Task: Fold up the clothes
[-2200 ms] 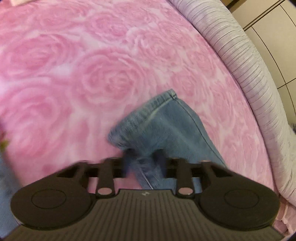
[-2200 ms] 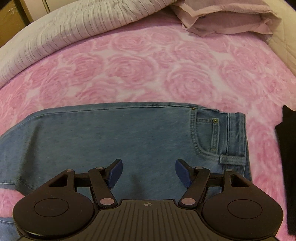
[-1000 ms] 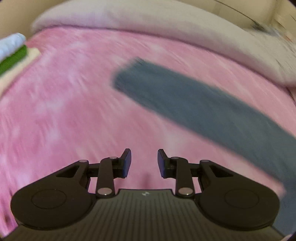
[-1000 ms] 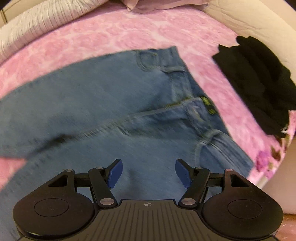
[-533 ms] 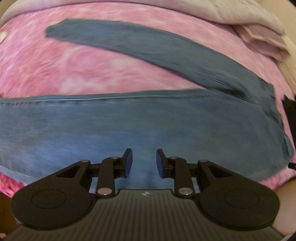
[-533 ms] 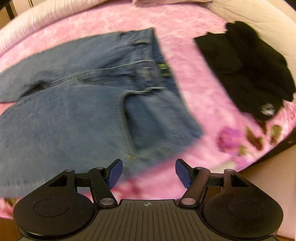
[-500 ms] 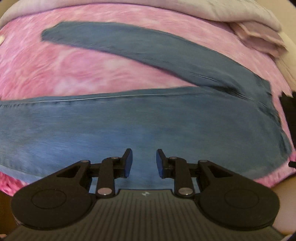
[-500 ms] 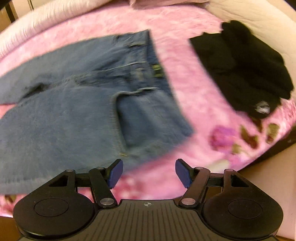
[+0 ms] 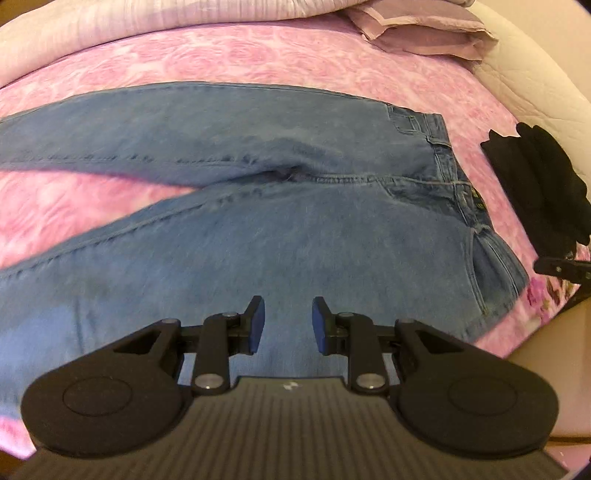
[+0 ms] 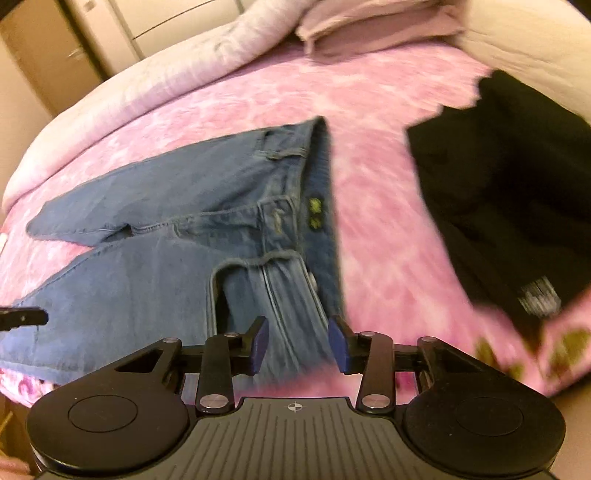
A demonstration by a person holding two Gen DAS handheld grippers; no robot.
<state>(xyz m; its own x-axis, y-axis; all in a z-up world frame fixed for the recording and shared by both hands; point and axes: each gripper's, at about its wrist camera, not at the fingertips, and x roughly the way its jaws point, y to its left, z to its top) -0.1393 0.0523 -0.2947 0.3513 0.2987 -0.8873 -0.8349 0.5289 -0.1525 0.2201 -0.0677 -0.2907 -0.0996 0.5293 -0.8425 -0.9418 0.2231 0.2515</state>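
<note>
On the pink rose bedspread (image 9: pixel 258 55): one pair of blue jeans (image 9: pixel 295 229), laid flat, legs running off to my left and splayed in a V, waistband toward the right.

Left gripper (image 9: pixel 284 319): I have it over the near leg, at thigh level, pointing across the denim toward the far side of the bed. Jaws parted by a moderate gap, nothing between them.

Right gripper (image 10: pixel 298 341): over the near corner of the waistband, by the side seam and pocket. Jaws spread, empty. This view is motion-blurred.

Edges: near leg lies close to the bed's near edge; waistband corner almost at it. Far leg has open bedspread beyond it, up to the rolled pale quilt (image 9: pixel 147 26) and pillow (image 9: pixel 424 33).

Black garment (image 10: pixel 509 192): heaped right of the waistband, apart from the jeans, with a strip of bare bedspread between.
</note>
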